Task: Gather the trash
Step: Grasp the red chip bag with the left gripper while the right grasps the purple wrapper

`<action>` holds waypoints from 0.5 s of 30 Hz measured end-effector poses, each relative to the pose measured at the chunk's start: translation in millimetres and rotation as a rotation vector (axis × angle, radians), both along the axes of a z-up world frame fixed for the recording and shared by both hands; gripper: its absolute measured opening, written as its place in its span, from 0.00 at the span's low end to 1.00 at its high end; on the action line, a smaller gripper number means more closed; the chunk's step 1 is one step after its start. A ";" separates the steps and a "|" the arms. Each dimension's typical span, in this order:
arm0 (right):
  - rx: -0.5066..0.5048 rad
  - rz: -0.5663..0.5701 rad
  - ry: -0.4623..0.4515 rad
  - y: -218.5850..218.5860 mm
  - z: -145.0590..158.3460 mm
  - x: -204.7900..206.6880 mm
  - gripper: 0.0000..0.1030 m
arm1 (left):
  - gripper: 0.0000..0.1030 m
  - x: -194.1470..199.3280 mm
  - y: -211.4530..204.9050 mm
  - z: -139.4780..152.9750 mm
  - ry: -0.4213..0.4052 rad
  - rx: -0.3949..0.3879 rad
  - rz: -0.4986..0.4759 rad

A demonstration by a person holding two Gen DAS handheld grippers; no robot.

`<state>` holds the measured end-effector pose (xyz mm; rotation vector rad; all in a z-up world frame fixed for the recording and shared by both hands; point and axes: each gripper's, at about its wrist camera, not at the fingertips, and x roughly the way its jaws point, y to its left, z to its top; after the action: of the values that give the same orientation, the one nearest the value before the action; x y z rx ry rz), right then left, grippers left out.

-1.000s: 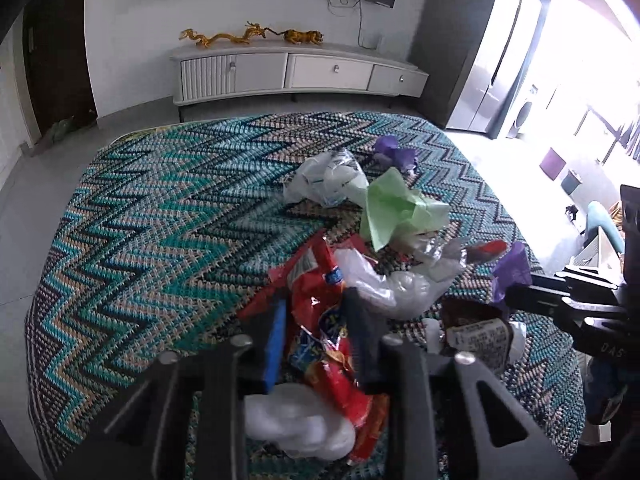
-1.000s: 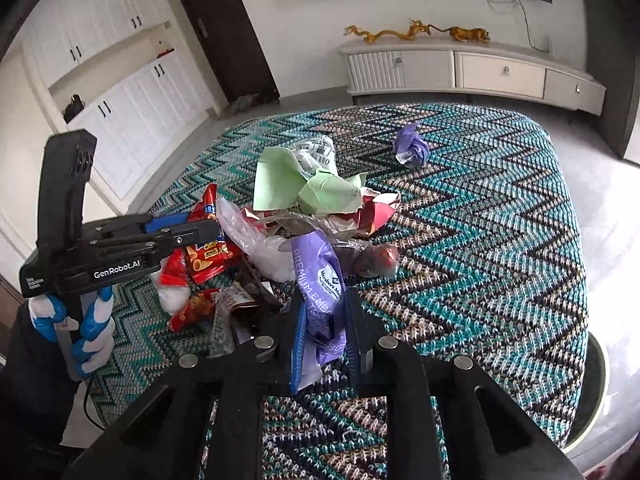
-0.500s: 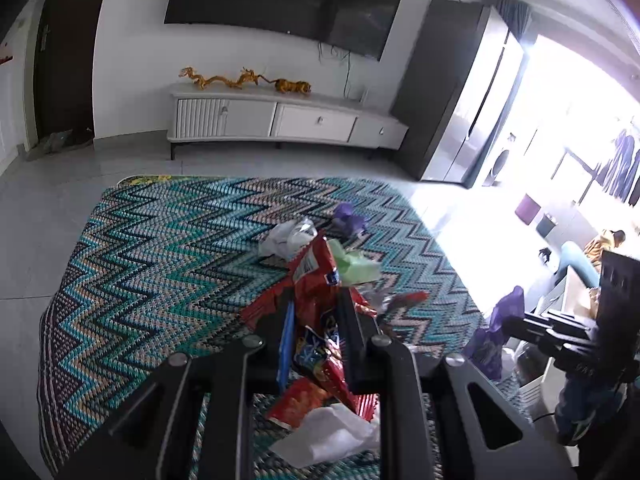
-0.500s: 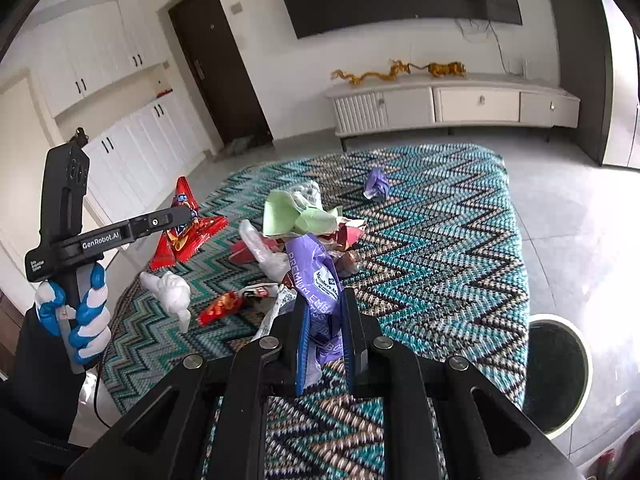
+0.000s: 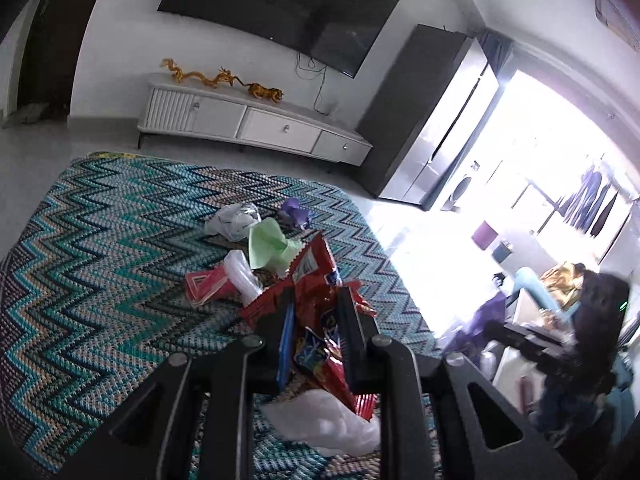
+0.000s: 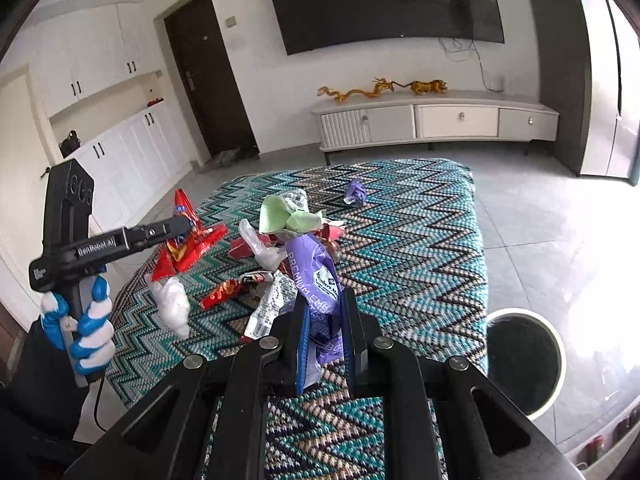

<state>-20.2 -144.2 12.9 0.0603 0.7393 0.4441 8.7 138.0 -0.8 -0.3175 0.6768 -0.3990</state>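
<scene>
— Lifting off now: in the left wrist view the left gripper (image 5: pixel 316 322) is clamped on the red snack bag (image 5: pixel 316 304), raised clear of the zigzag rug (image 5: pixel 100 280) compared with a second ago.

— And the right wrist view?

— The right gripper (image 6: pixel 325 322) pinches the purple wrapper (image 6: pixel 318 280), also risen. More trash remains on the rug; the round bin (image 6: pixel 556 356) stands on the tiled floor beside it.

Trash pile (image 6: pixel 288 232) on rug (image 6: pixel 420 248); bin (image 6: pixel 524 360) apparently just right.

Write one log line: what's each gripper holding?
left gripper: shut on red snack bag | right gripper: shut on purple wrapper | bin: beside rug
</scene>
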 end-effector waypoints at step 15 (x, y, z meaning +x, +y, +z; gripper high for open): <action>-0.089 -0.016 0.043 17.5 -10.5 1.6 0.14 | 0.18 2.9 72.9 -67.5 0.021 0.233 0.376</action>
<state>-18.6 -126.7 2.4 -0.0079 0.7998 0.3946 11.6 211.0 -68.3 -0.2207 0.6607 0.0427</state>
